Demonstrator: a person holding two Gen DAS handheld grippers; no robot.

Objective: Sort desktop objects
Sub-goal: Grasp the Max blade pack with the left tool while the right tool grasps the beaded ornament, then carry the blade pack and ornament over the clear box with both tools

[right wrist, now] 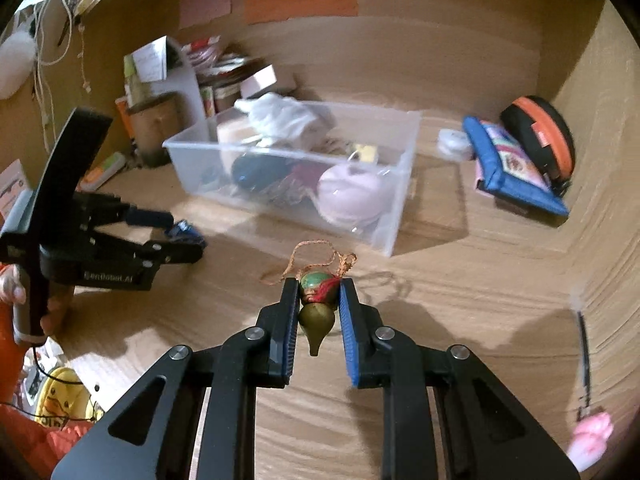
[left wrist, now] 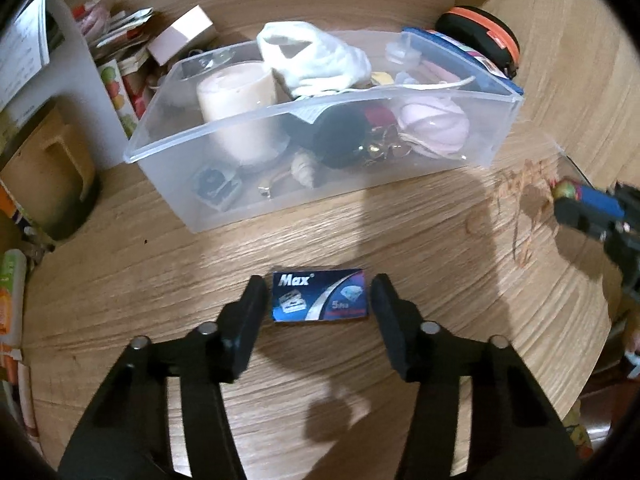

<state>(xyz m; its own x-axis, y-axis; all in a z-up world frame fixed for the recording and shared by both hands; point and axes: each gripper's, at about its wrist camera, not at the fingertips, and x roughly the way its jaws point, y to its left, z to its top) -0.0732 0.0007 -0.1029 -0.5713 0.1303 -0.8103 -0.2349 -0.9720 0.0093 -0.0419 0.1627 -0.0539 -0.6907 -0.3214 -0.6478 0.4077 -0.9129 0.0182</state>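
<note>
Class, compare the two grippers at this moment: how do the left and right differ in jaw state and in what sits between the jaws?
The left gripper has its jaws wide apart, either side of a blue Max razor-blade box lying flat on the wooden desk; no contact shows. The right gripper has its jaws closed on a beaded brass pendant, whose cord trails forward. The box is flat and rectangular; the pendant is rounded with a pointed tip. Both grippers are black and face the clear bin.

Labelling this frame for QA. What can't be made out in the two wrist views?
- Left wrist: small print on the blue Max card box between the open left gripper is too blurred to read.
- Left wrist: right gripper is cut off by the frame edge.
- Both views: lower contents of the clear plastic bin are veiled by its frosted wall and the white cloth.
- Right wrist: motion blur smears the left gripper's fingertips.
</note>
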